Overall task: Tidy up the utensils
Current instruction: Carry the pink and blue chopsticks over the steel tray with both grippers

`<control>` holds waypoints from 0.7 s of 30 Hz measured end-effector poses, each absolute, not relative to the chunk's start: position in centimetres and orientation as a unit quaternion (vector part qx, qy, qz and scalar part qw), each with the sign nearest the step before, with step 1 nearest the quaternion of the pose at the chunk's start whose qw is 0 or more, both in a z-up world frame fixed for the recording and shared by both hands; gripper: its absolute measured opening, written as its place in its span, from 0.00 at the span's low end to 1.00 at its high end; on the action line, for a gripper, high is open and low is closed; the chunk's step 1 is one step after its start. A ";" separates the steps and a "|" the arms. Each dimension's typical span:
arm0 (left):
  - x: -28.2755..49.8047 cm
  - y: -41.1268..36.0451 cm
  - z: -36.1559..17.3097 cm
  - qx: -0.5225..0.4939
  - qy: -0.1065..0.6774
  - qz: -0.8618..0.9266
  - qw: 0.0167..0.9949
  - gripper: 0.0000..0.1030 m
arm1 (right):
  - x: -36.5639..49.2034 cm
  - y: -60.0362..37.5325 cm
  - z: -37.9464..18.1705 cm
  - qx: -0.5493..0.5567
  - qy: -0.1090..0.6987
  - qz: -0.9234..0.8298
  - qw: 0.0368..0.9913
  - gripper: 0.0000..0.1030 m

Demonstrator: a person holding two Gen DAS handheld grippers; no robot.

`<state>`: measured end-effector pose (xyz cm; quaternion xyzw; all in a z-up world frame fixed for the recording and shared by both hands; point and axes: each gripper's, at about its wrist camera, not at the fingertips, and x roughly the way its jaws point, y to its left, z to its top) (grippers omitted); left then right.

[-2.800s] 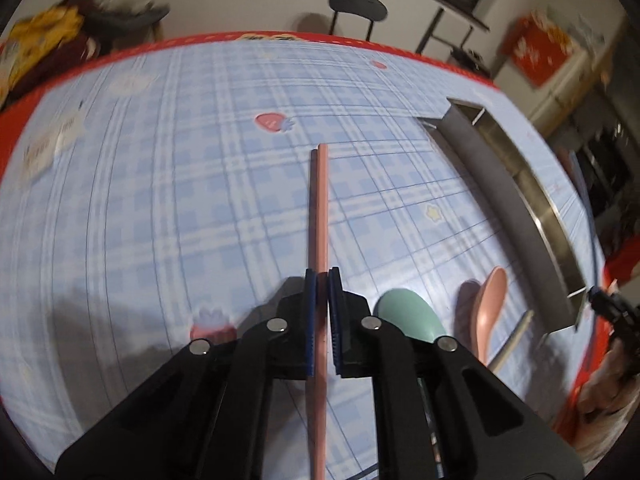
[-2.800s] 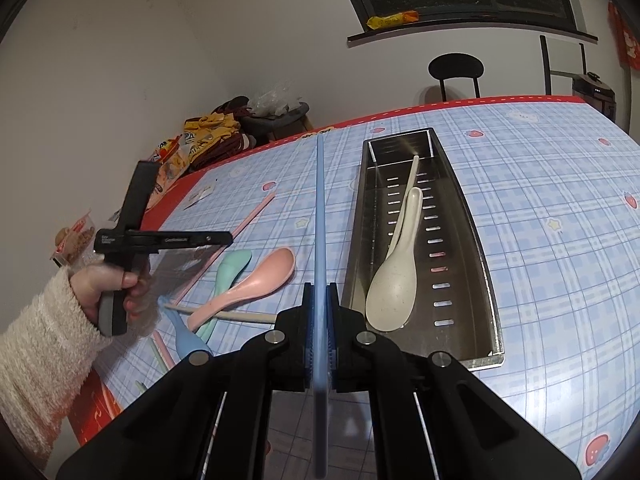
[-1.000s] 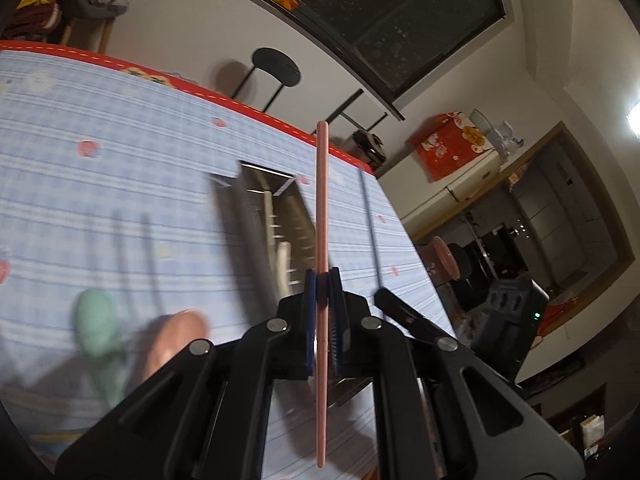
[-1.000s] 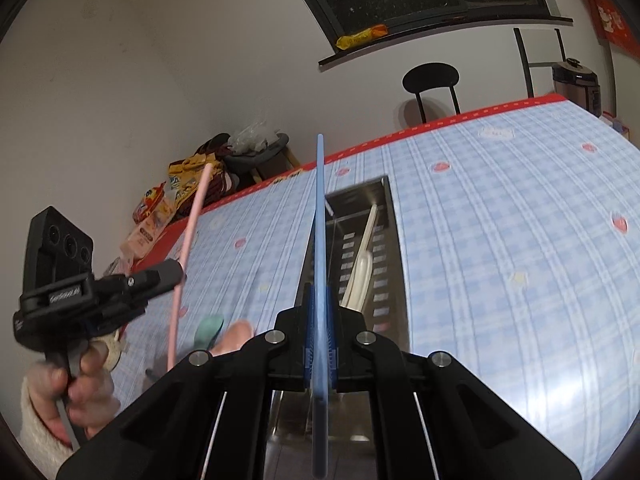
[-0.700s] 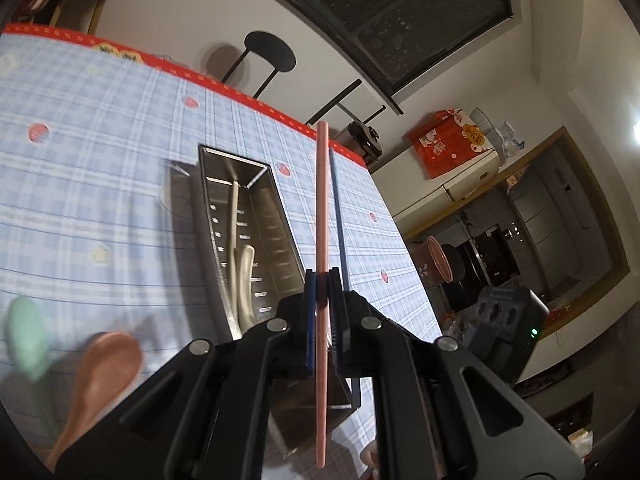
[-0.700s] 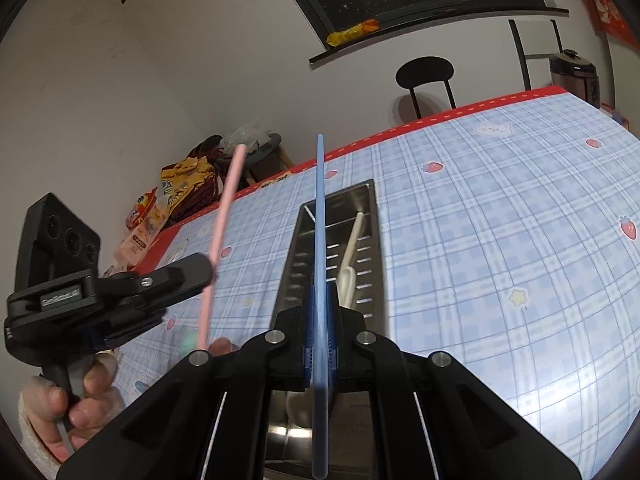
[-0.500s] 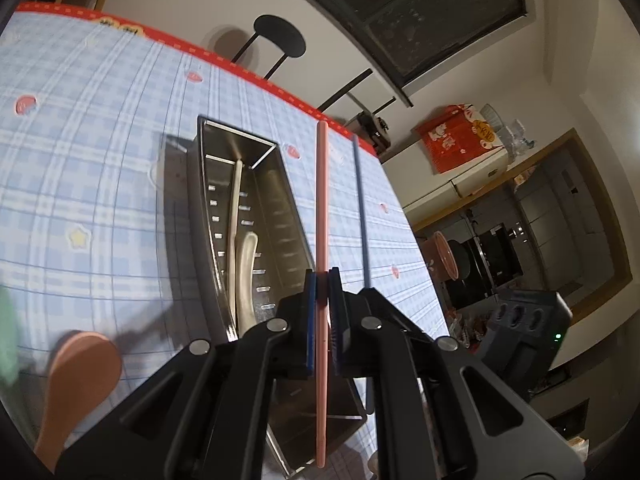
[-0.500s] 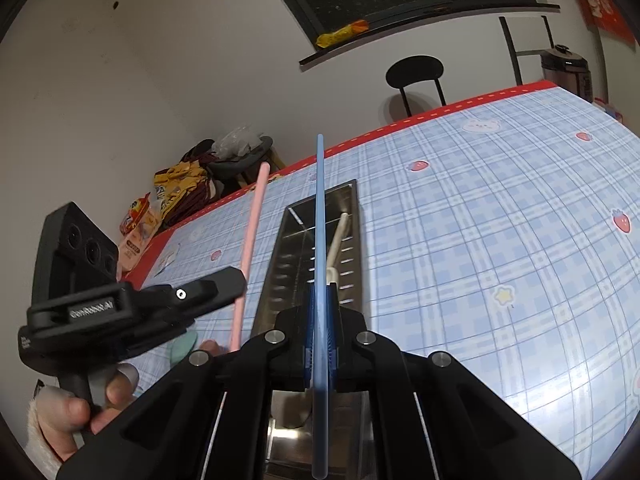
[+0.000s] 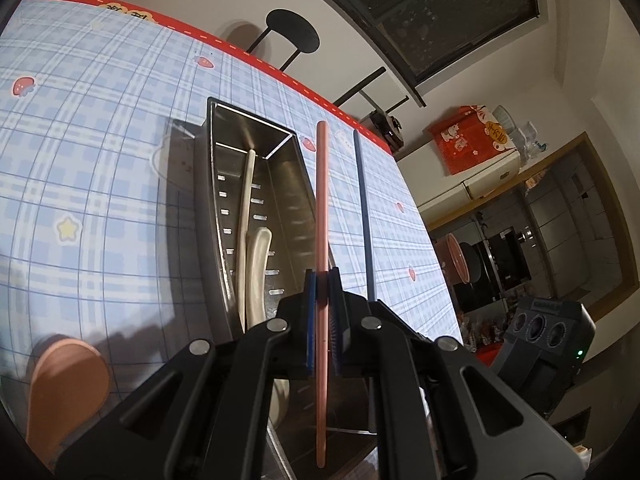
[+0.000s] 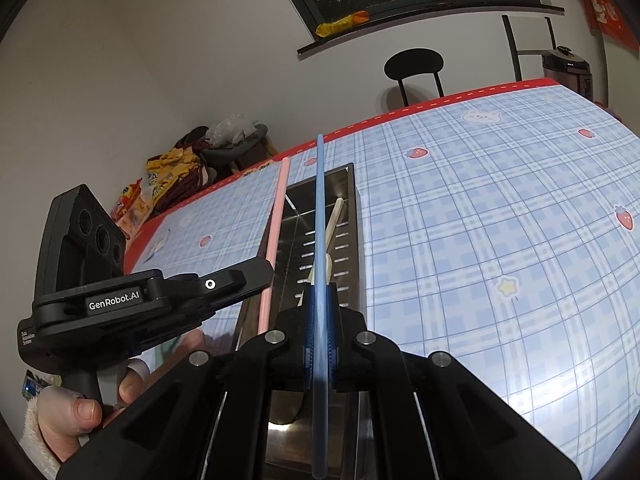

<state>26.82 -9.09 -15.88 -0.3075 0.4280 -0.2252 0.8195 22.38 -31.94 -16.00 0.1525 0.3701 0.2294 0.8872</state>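
Observation:
My left gripper (image 9: 321, 294) is shut on a pink chopstick (image 9: 321, 200) and holds it above the right side of the steel utensil tray (image 9: 296, 184). My right gripper (image 10: 319, 300) is shut on a blue chopstick (image 10: 319, 216) held over the same tray (image 10: 352, 240). The two chopsticks run side by side along the tray; the blue one shows in the left wrist view (image 9: 363, 208) and the pink one in the right wrist view (image 10: 276, 220). A cream spoon (image 9: 256, 264) and a cream chopstick (image 9: 245, 200) lie in the tray.
A pink spoon (image 9: 68, 384) lies on the blue checked tablecloth (image 9: 80, 160) left of the tray. The left gripper's body and the hand holding it (image 10: 100, 292) fill the lower left of the right wrist view. A black stool (image 10: 414, 64) stands behind the table.
Both grippers have swung from the loose utensils over to the tray, each still holding its chopstick. The two chopsticks have come closer together above the tray.

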 end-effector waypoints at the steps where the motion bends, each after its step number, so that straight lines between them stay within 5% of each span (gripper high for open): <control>1: 26.8 -9.1 -16.0 -0.307 0.429 -0.224 0.819 0.10 | 22.4 -31.9 -16.1 0.152 0.371 0.229 0.887 0.06; 21: 27.3 -9.9 -15.9 -0.281 0.433 -0.205 0.831 0.09 | 22.3 -31.9 -16.2 0.138 0.374 0.215 0.892 0.08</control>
